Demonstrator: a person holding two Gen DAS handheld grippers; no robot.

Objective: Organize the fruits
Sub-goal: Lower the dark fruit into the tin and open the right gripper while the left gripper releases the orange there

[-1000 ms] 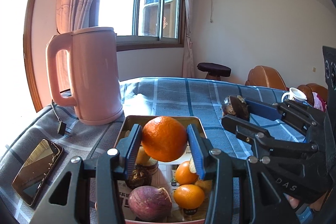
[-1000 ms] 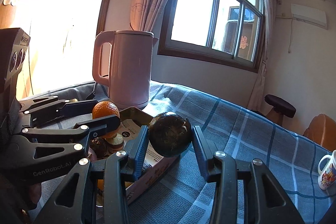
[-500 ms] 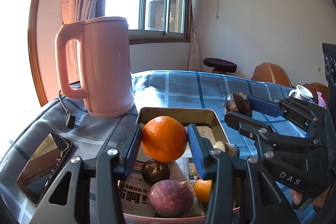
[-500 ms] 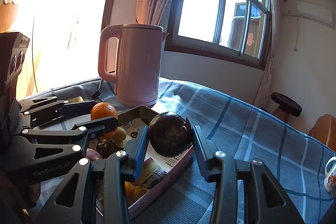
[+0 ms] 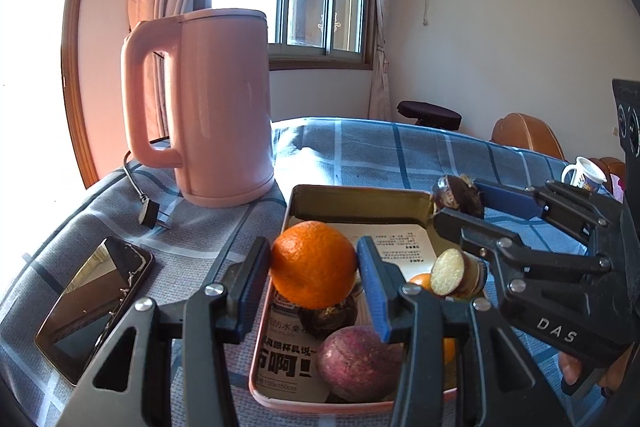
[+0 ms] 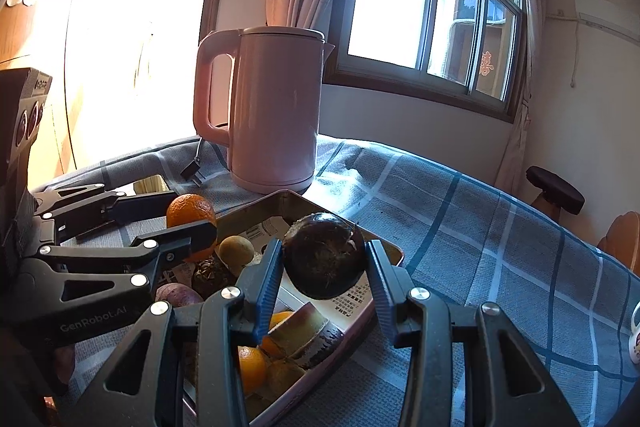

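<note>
The left tool [image 5: 314,265] grips an orange [image 5: 313,263] and the right tool [image 6: 324,257] a dark fruit [image 6: 323,255], both above the crowded tray [image 5: 356,197]. A pink kettle [image 5: 212,107] stands just behind it, and a phone [image 5: 94,307] lies to its left on the bench [image 5: 380,151].

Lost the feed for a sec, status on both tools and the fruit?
Left tool shut on orange. Right tool shut on dark fruit. Both over tray, which already holds fruit. Kettle behind, clear.
</note>
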